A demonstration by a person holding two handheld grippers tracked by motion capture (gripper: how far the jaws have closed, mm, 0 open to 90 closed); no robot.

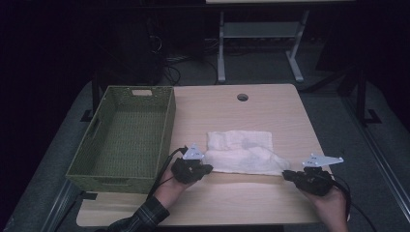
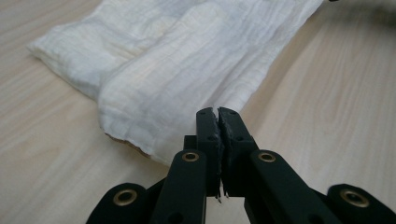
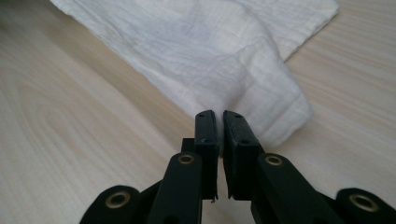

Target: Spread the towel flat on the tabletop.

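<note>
Near table (image 1: 251, 203) edge, cloth (image 1: 240, 152) lies with long axis 9-to-3 between grippers: left gripper (image 1: 205, 168) pinches its 9 o'clock near corner, right gripper (image 1: 286, 174) its 3 o'clock near corner, both jaws closed on fabric.

The high view looks down and forward over the table (image 1: 251, 203). Each gripper view sits low and close behind its jaws, facing the cloth (image 2: 187, 60) just ahead, which all views share.
</note>
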